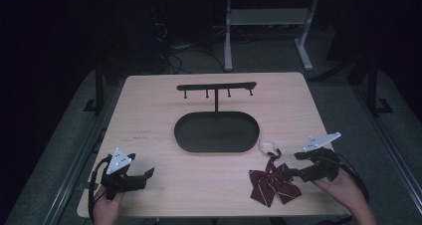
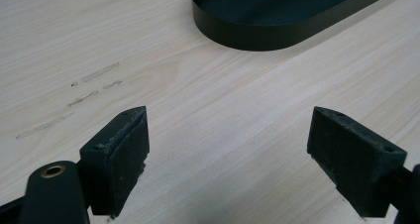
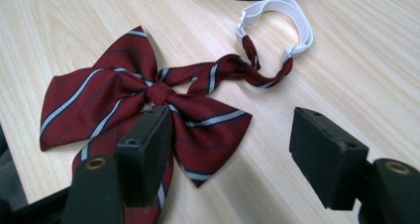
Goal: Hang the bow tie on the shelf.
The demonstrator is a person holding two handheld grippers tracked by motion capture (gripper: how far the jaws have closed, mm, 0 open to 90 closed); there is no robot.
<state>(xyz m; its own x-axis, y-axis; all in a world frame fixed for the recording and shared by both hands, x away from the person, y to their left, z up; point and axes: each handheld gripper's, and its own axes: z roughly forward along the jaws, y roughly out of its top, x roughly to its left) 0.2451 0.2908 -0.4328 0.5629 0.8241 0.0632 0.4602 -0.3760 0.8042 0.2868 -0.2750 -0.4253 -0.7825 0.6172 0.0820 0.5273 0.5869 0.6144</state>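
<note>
A dark red striped bow tie [image 1: 272, 181] [image 3: 148, 100] with a white elastic neck loop [image 1: 268, 145] [image 3: 277, 16] lies near the table's front right. My right gripper [image 1: 297, 166] [image 3: 230, 152] stands open just right of it, one jaw over the bow's lower wing, nothing held. A black oval tray [image 1: 217, 146] [image 2: 247, 35] with a T-shaped hook stand [image 1: 217, 87] sits mid-table. My left gripper [image 1: 141, 176] [image 2: 228, 157] is open over bare wood at the front left, apart from the tray.
The light wooden table [image 1: 149, 115] has faint scuff marks [image 2: 74, 102] left of centre. Beyond its far edge stand a white desk frame [image 1: 268, 21] and cables on a dark floor. Metal rails run along both table sides.
</note>
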